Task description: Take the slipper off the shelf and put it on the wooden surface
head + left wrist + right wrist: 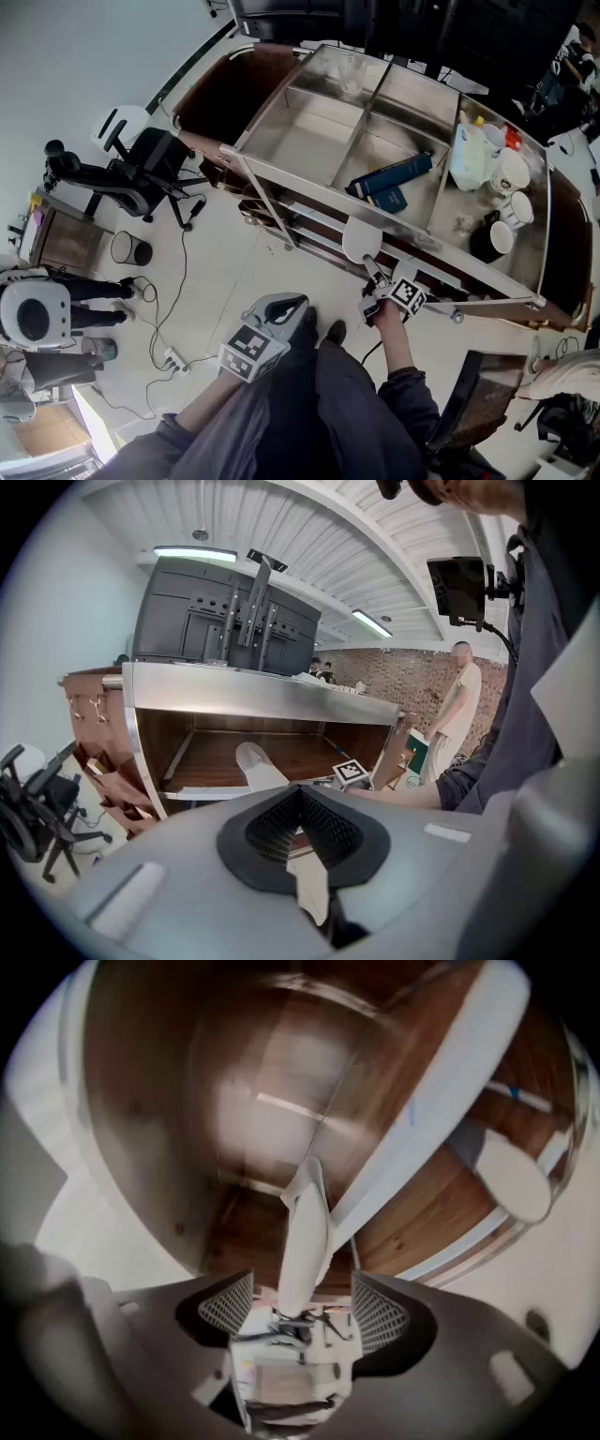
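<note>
Between the jaws of my right gripper (pixel 302 1290) stands a white slipper (pixel 306 1227), seen edge-on. A gap shows on each side of it, so the pads do not press on it. Past it lies a wooden shelf board (pixel 272 1101). In the head view, the right gripper (pixel 377 292) points at a white slipper (pixel 361 240) at the front edge of the steel-framed shelf cart (pixel 281 183). Another white slipper (pixel 511 1171) rests on the wood at the right. My left gripper (pixel 279 317) hangs low by the person's legs, shut and empty (pixel 300 794).
The cart's steel top (pixel 309 127) carries blue books (pixel 389 176), a plastic jug (pixel 467 155) and several mugs (pixel 511 173). An office chair (pixel 141 173) and cables lie on the floor at the left. A person (pixel 459 705) stands beyond the cart.
</note>
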A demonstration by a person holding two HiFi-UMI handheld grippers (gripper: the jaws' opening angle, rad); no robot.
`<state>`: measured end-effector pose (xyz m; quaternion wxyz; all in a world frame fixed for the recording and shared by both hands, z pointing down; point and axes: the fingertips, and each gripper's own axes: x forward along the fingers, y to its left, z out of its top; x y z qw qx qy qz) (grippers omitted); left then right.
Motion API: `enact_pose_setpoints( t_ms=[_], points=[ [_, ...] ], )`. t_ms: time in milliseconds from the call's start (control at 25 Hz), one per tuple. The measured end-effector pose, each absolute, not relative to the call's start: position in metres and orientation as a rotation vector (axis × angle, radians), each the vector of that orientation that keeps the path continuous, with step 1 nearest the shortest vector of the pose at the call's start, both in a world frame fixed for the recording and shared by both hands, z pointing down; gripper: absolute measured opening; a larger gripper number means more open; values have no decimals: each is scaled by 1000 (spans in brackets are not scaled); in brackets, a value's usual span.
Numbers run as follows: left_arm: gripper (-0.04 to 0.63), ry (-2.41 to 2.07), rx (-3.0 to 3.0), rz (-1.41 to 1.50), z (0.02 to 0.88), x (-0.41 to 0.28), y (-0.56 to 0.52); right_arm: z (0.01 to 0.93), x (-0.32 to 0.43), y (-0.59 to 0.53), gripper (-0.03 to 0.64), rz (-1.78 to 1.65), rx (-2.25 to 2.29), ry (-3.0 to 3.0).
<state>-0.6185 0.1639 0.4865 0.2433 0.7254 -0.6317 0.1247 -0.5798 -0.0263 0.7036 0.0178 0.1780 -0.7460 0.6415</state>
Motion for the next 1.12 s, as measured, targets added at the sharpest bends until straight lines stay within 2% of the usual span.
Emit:
enact_pose_setpoints(
  t_ms=[80,200,240,280,320,480,880,1120],
  points=[
    [15,-1739,1972,342,482,-633,163,715,-585,-30,335,2125,532,-2260],
    [15,-1733,1949,324,478,-649,161,720,-602,-38,334,2186,495,-2267],
    [15,-1725,1947,322,479,-652,160,719,-606,-41,282,2202,491,-2296],
    [15,-1717,1956,327,481,-654,160,719,-608,-45,99,2233,494,-2320],
    [15,-1708,1972,337,484,-656,160,720,-609,-48,72,2274,503,-2327],
    [15,-1667,2018,332,486,-657,156,716,-607,-41,64,2227,506,-2352],
    [15,-1498,2123,231,493,-625,144,633,-561,23,63,1485,463,-2629],
    [15,-1359,2188,228,503,-574,137,592,-489,53,63,1409,556,-2698]
  ],
)
